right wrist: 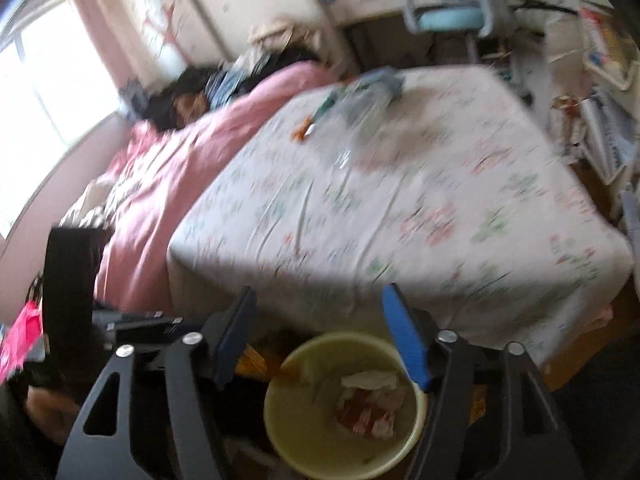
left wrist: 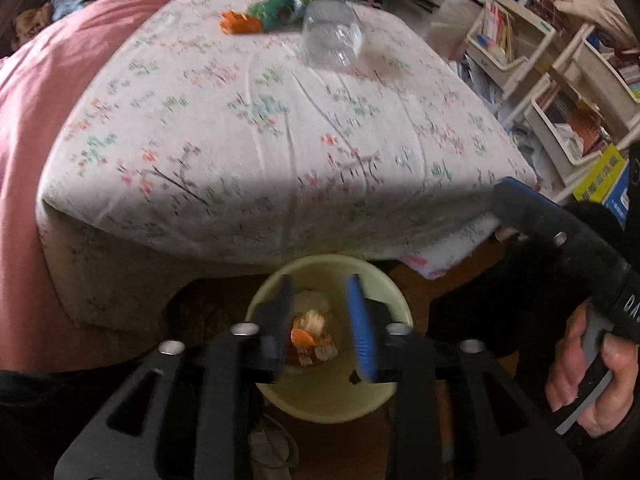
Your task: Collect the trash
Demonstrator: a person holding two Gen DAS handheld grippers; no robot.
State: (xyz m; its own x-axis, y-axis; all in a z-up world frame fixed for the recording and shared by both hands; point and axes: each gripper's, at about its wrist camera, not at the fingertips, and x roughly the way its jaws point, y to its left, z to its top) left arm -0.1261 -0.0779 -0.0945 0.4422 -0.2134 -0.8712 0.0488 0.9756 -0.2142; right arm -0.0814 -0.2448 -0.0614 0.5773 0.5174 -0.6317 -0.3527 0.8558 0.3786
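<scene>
Left claw point(left wrist: 320, 328) apart over the pale yellow bin point(left wrist: 394, 304), trash point(left wrist: 310, 340) lying down inside, right claw point(right wrist: 320, 336) wide apart and empty above that bin, clear plastic bottle point(left wrist: 334, 36) and orange wrapper point(left wrist: 238, 23) far off on the flowery bed point(left wrist: 260, 140).

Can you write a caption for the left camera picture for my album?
Open left tool over the yellow bin of trash, with a clear bottle and wrappers left on the bed.
</scene>
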